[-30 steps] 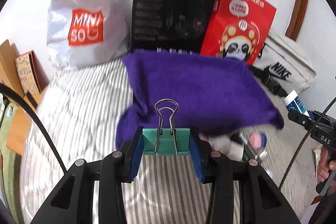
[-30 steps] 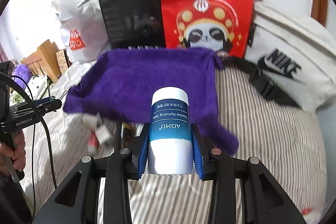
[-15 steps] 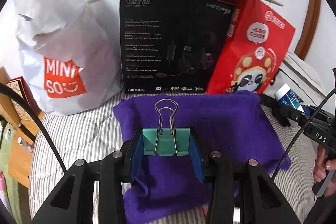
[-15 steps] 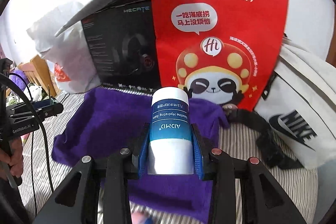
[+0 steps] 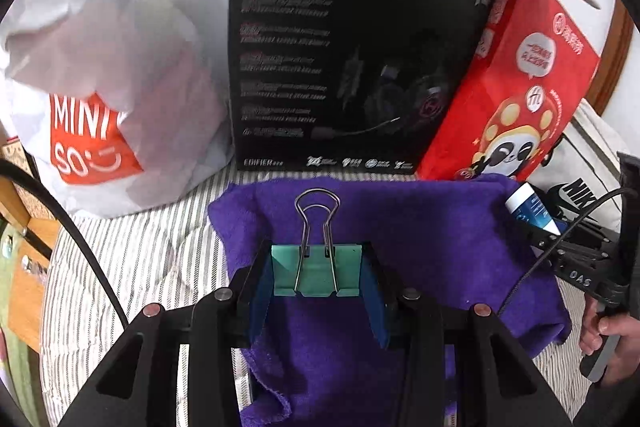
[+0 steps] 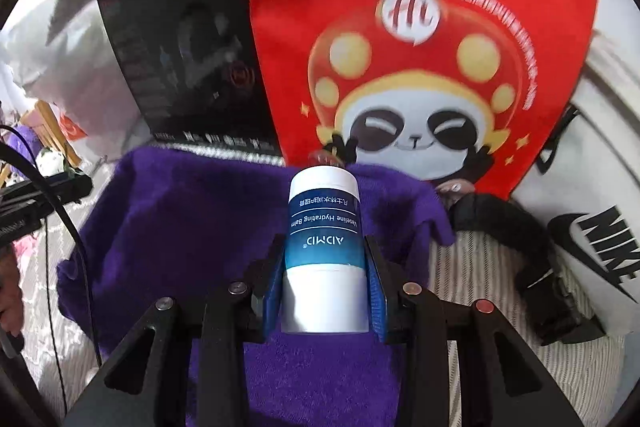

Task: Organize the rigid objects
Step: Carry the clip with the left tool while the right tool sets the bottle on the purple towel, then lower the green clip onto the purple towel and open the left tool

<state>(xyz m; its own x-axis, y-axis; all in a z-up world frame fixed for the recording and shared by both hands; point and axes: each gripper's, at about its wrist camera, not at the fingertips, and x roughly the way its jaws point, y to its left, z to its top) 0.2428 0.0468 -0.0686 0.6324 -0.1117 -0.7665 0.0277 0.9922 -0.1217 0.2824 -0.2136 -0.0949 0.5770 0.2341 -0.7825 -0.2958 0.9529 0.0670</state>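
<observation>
In our left gripper [image 5: 316, 277] we hold a teal binder clip [image 5: 316, 275], the jaws closed against its two sides, its wire handles standing upright above the blue pads. Below and ahead of it lies a purple towel [image 5: 420, 227] spread over the striped bed cover [image 5: 132, 259]. In our right gripper [image 6: 324, 283] we grip a white and blue tube of Vaseline hydrating balm [image 6: 323, 247], the jaws pressed to its sides and its printed label reading upside down; it too hangs over the purple towel, close to the towel's far edge. Behind the towel we see a white Miniso bag [image 5: 104, 75] at the left, a black Edifier headset box [image 5: 344, 59] in the middle, and a red panda-print bag [image 6: 420, 47] leaning beside the box. Farther right sits a white Nike bag [image 6: 592, 227] with a black strap [image 6: 520, 239] on the bed cover. From the left wrist view, the right gripper and its tube show at the right edge, over the towel.
</observation>
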